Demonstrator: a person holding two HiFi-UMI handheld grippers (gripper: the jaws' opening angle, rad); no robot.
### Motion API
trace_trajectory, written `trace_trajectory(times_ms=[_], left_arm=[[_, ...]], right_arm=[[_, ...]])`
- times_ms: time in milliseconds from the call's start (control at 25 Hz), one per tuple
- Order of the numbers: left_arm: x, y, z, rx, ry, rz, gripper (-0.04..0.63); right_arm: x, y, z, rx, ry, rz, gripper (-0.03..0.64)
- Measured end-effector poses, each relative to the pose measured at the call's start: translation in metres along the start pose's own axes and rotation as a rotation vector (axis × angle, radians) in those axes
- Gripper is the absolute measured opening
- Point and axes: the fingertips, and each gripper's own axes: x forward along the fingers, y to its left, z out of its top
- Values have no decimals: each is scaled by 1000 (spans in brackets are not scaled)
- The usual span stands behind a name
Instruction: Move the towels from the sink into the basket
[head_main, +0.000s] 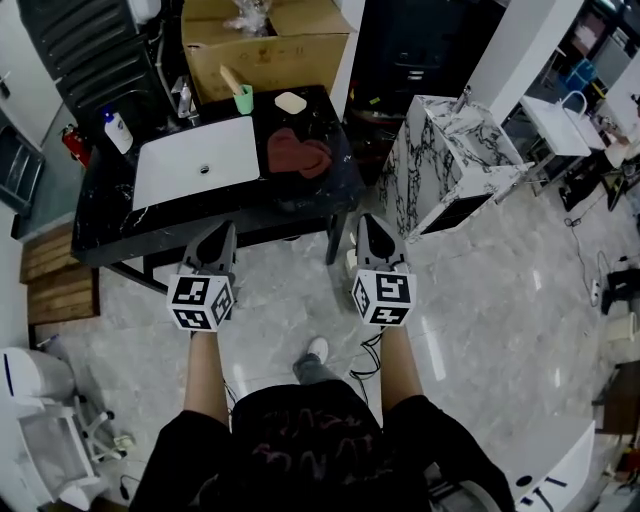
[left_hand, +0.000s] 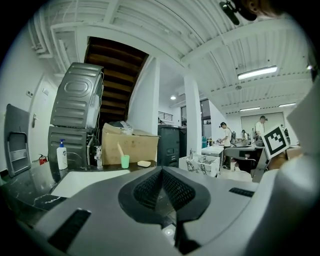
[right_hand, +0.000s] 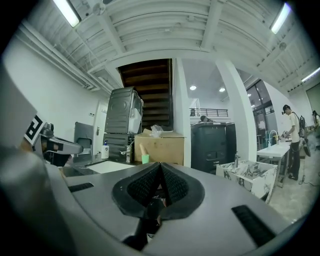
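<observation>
Head view: towel (head_main: 298, 155) lies beyond left gripper (head_main: 221, 230) and right gripper (head_main: 368, 222), both closed.

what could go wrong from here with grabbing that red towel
Both the left gripper and the right gripper are shut and empty. Unless they open first, they may just shove the red towel along the counter. The green cup and soap bar sit close behind the towel, so an overreach could knock them.
</observation>
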Motion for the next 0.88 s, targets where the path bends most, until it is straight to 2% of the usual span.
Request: trace_trajectory(times_ms=[200,440,880], left_arm=[[48,1,4,2,21,11,9],[82,-2,11,7,34,11,9],[143,2,11,5,54,-35,9]], right_arm=[[45,-27,0,1,5,22,15],[72,-46,1,15,16,42,15],[114,-72,-7,38,34,14,15]])
